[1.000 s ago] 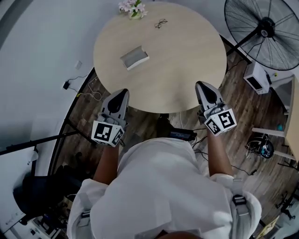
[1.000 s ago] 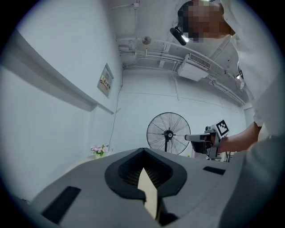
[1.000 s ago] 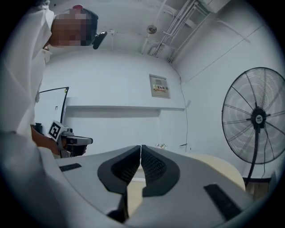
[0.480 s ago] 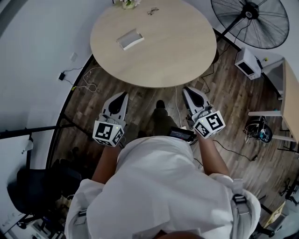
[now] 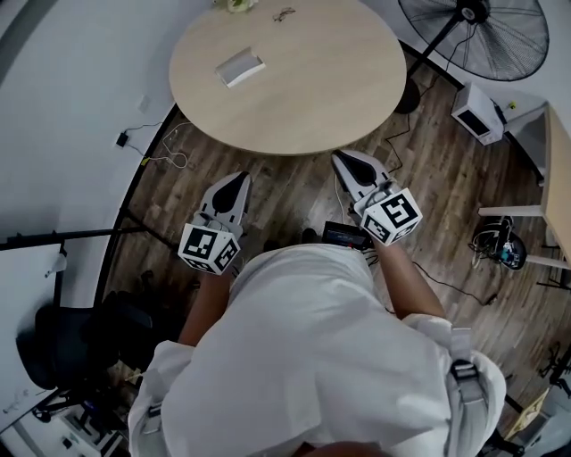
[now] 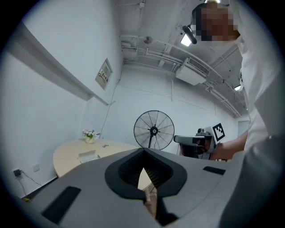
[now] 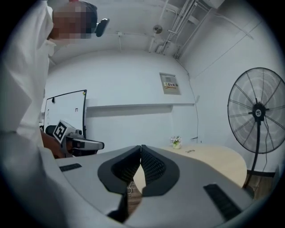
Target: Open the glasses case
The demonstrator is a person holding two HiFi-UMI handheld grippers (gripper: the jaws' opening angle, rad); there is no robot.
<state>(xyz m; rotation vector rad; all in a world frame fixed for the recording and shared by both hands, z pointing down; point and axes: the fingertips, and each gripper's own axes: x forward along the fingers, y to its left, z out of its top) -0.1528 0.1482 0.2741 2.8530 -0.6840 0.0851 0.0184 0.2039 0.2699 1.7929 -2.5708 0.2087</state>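
While looking down from the head view, found the glasses case (image 5: pixel 239 67) lying flat on the far left part of the round surface (image 5: pixel 321 98), well apart from both grippers. Placed the left gripper (image 5: pixel 235 178) and the right gripper (image 5: pixel 346 159) over the wooden floor (image 5: pixel 294 192), both short of the surface's near edge and both pointing toward it. Read the left gripper view as fingers clenched tip to tip on nothing, and read the right gripper view the same way: clenched and empty. Traced the case straight ahead of the left gripper, and ahead and off to the left of the right one, so judged the left hand the nearer of the two. Took the case's long axis as running crosswise to the reach, slanted a little, with its right end farther away. Made out a pair of glasses (image 5: pixel 284 14) and a small pot of flowers (image 5: pixel 234 4) beyond it near the far rim. Saw a plain grey slab with no lid raised. Could not tell more of the lid or its seam at this size.
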